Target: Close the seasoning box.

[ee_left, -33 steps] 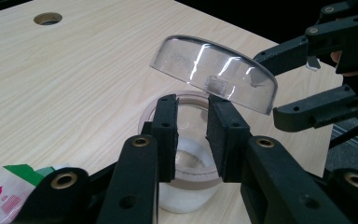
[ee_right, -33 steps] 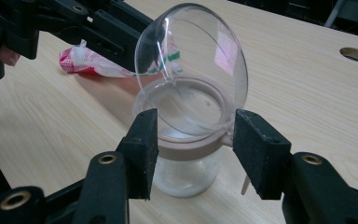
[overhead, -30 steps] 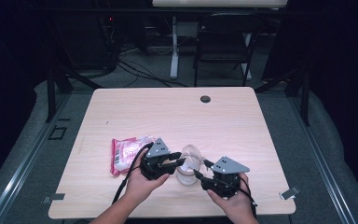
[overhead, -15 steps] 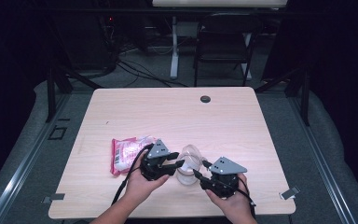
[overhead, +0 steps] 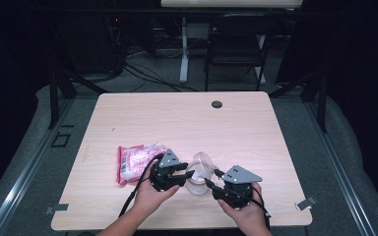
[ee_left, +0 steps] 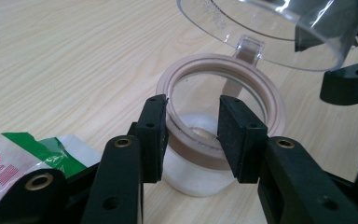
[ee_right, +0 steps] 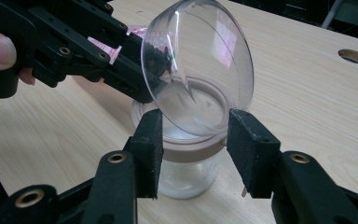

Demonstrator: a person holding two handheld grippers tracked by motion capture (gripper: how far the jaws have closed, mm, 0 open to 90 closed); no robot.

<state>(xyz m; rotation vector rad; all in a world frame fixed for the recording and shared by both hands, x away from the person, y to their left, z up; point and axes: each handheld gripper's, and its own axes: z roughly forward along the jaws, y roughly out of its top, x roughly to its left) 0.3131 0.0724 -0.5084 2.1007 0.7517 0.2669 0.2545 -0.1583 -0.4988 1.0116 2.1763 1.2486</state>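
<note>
The pink snack packet carries print, but it is too small and blurred to read.

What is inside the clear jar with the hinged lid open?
The jar looks nearly empty: through its tan rim, a thin whitish layer on the bottom. The left gripper jaw at the rim hides part of the near side inside.

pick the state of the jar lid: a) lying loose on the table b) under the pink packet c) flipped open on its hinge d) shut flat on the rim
c: the clear domed lid stands tilted up from the jar, joined at a hinge tab on the tan rim, so the mouth is open.
</note>
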